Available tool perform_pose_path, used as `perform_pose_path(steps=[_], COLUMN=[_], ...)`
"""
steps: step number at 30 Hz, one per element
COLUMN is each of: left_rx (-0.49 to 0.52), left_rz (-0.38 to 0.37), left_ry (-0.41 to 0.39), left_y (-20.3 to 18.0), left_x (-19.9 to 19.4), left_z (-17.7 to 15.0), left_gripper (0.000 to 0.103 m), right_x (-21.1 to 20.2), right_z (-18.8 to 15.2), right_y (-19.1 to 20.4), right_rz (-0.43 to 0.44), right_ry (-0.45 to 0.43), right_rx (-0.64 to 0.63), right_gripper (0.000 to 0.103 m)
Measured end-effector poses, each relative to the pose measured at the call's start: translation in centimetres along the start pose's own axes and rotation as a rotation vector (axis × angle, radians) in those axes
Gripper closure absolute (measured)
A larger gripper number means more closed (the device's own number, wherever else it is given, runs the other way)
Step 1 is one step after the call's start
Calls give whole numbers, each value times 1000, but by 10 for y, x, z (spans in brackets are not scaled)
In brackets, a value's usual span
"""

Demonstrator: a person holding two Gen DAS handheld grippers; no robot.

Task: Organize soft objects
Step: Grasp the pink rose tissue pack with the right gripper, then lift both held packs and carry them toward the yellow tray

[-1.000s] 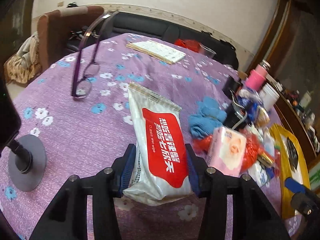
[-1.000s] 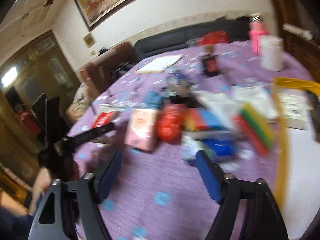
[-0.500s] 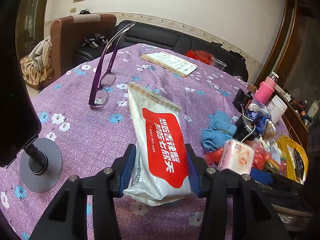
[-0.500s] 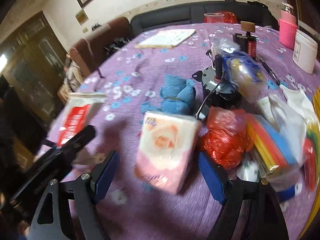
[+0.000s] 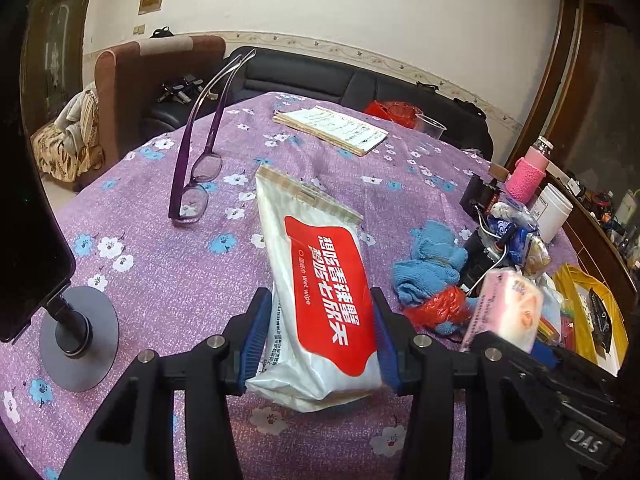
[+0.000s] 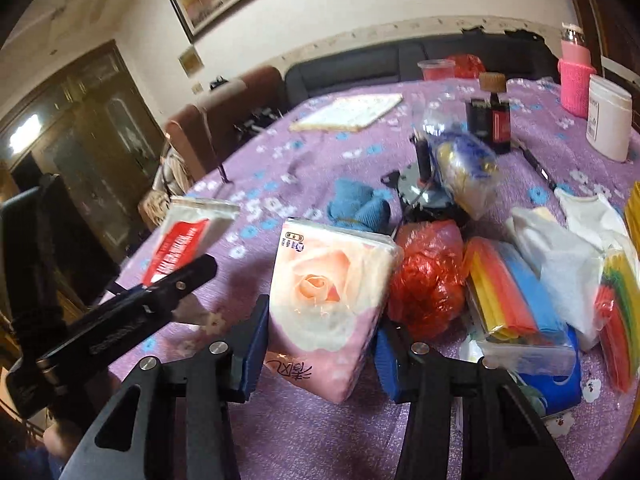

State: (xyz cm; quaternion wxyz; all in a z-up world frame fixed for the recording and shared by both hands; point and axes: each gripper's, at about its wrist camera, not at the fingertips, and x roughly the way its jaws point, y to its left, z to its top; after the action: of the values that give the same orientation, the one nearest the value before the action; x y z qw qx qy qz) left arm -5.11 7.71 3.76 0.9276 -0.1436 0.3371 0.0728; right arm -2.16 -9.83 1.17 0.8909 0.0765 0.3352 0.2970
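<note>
My left gripper (image 5: 318, 312) is shut on a white wet-wipe pack (image 5: 320, 280) with a red label, holding it tilted above the purple flowered tablecloth (image 5: 160, 264). A pink tissue pack (image 6: 328, 292) printed with a rose stands between the blue pads of my right gripper (image 6: 322, 324). Those jaws are closing and both pads meet the pack's sides. In the left wrist view the tissue pack (image 5: 508, 312) shows blurred at the right. A blue cloth (image 6: 360, 204) and a crumpled red bag (image 6: 428, 276) lie just behind it.
Purple glasses (image 5: 196, 188) and a phone stand (image 5: 76, 336) sit on the left of the table, a notepad (image 5: 332, 128) at the back. To the right lie a coloured cloth bundle (image 6: 512, 300), white tissue (image 6: 560, 256), a white jar (image 6: 608, 120) and a pink bottle (image 6: 576, 76).
My right gripper has moved in over the pink tissue pack and its jaws have narrowed onto it. The left gripper still holds the wipe pack in the same place.
</note>
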Motion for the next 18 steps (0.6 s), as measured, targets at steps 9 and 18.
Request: perform_pose_path(steps=[9, 18], left_rx=[11, 32], left_rz=[0, -23], left_ry=[10, 4], left_y=[-3, -7], left_x=[3, 1], left_z=[0, 0], left_gripper=[56, 56], right_x=[-14, -27], right_z=[3, 3], right_y=[0, -9], right_rz=[3, -42], right_ry=[-66, -110], right_rx=[-6, 11], right_gripper=[52, 52])
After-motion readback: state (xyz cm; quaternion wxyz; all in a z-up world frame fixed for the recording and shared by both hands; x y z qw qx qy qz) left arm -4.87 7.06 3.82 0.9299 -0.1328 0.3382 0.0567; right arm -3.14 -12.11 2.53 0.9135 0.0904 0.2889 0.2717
